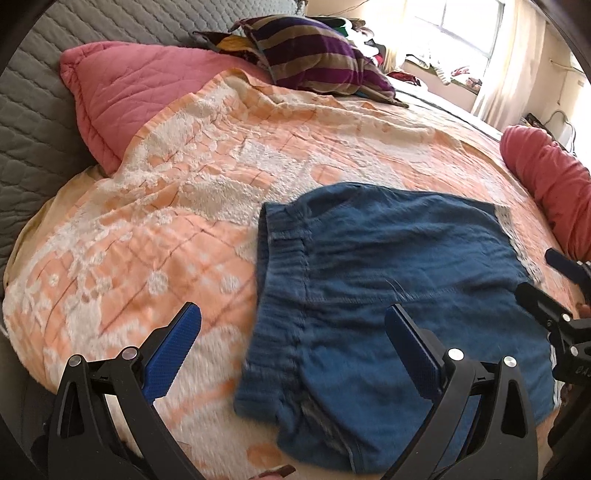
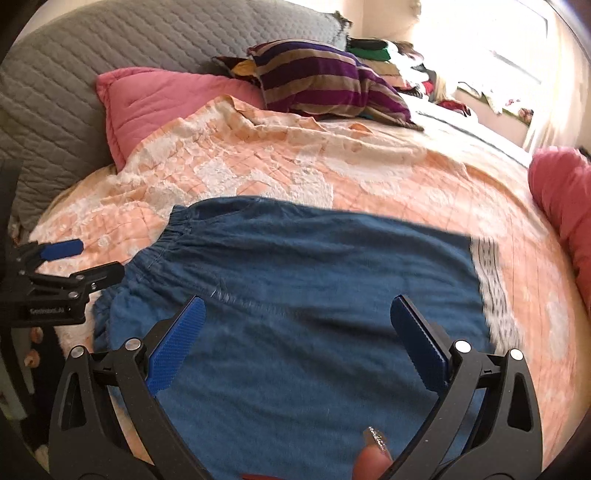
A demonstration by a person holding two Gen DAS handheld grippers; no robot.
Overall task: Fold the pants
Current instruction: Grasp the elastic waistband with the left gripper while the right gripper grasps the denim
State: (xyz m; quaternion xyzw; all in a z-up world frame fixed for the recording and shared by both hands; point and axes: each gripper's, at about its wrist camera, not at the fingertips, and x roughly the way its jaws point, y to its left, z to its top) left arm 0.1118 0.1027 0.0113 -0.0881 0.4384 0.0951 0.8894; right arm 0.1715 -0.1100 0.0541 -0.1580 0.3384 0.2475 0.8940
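The blue pants (image 1: 388, 280) lie folded flat on the orange and white bedspread (image 1: 155, 236), elastic waistband to the left, patterned hem at the right. My left gripper (image 1: 293, 317) is open and empty, hovering over the waistband edge. My right gripper (image 2: 297, 310) is open and empty, above the middle of the pants (image 2: 303, 295). The right gripper shows at the right edge of the left wrist view (image 1: 550, 280). The left gripper shows at the left of the right wrist view (image 2: 92, 262).
A pink pillow (image 1: 140, 99) and a striped pillow (image 1: 317, 55) lie at the head of the bed against a grey quilted headboard (image 1: 33, 122). Another pink cushion (image 1: 550, 184) lies at the right. A bright window (image 1: 458, 26) is at the back.
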